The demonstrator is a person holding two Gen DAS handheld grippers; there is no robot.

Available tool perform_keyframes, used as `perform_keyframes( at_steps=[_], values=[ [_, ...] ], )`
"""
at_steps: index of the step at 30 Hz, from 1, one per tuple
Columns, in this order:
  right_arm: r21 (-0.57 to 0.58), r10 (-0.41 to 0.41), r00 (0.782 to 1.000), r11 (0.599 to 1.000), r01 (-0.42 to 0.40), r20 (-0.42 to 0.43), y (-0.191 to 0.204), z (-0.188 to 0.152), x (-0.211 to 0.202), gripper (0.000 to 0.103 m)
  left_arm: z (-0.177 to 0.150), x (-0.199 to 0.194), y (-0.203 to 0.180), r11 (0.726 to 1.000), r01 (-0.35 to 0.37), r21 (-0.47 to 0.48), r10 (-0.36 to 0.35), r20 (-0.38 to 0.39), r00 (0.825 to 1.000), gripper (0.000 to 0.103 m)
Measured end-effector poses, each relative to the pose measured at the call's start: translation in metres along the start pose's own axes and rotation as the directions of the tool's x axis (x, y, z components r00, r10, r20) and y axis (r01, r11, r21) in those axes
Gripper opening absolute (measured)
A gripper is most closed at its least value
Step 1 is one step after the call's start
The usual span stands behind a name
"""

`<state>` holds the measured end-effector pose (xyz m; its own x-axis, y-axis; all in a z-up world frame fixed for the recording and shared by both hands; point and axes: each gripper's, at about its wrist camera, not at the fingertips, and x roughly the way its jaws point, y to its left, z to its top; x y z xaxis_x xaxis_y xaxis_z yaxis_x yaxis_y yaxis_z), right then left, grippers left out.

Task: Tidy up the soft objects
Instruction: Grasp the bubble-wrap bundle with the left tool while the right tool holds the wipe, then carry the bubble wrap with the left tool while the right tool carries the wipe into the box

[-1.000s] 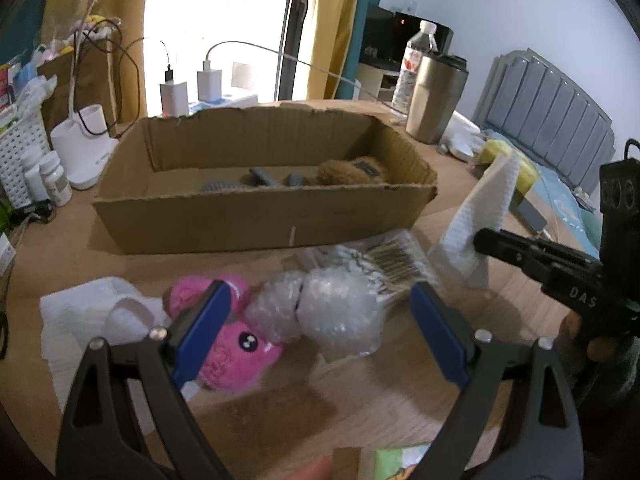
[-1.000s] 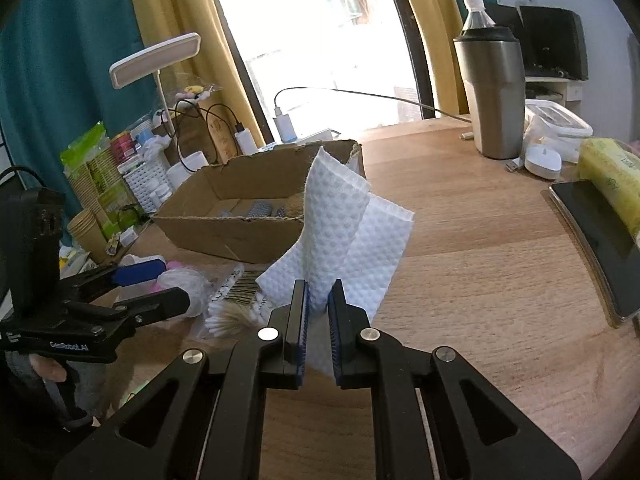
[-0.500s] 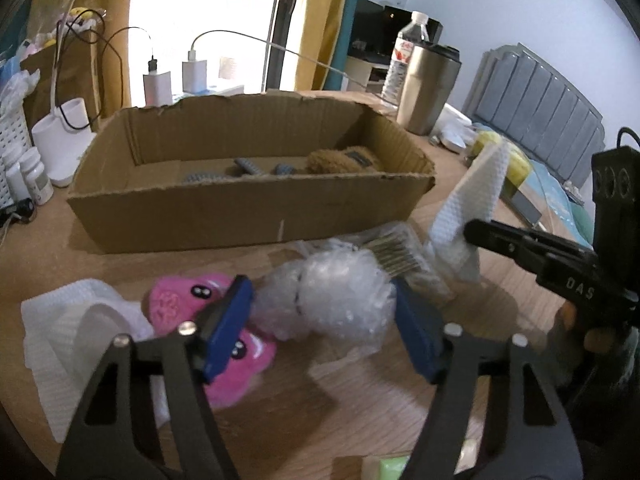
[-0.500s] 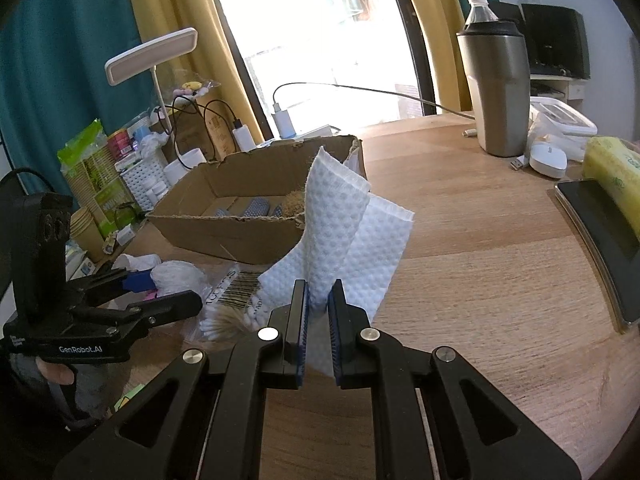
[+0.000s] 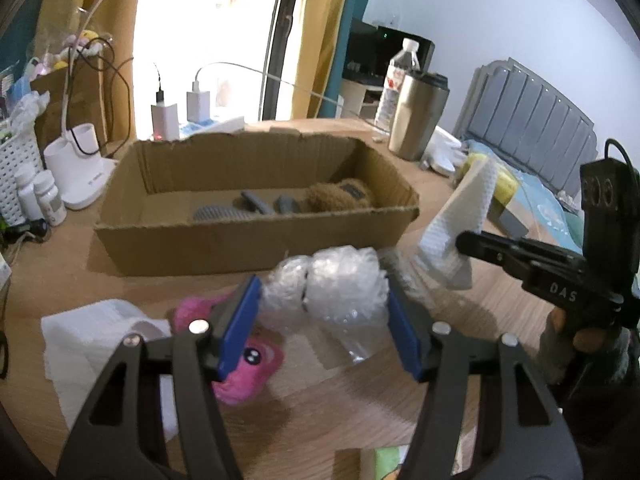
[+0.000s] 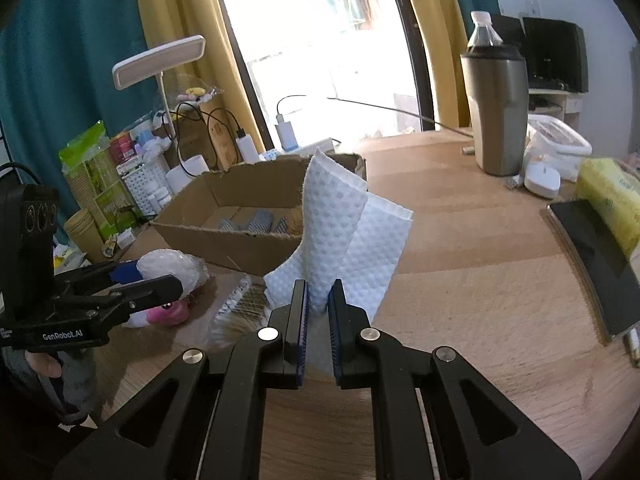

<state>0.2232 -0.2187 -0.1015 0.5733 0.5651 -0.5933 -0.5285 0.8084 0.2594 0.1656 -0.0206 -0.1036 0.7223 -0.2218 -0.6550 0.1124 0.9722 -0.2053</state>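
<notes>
My left gripper (image 5: 322, 320) is closing, the bubble wrap wad (image 5: 326, 286) crosswise between its pads, while my right gripper (image 6: 318, 312) pinches the upright white cloth (image 6: 334, 236).

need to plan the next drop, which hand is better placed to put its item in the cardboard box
Right. The right gripper is shut on the white dimpled cloth, held up beside the open cardboard box. The left gripper is closing around the clear bubble wrap wad.
</notes>
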Motion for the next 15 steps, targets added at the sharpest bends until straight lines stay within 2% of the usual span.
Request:
perform_keyframes(
  at_steps=[15],
  values=[
    [-0.05,0.011,0.997,0.999,-0.008,0.071,0.02,0.029,-0.009,0.011,0.022,-0.036,0.024,0.999,-0.046,-0.022,0.048,0.1,0.994,0.063]
  ],
)
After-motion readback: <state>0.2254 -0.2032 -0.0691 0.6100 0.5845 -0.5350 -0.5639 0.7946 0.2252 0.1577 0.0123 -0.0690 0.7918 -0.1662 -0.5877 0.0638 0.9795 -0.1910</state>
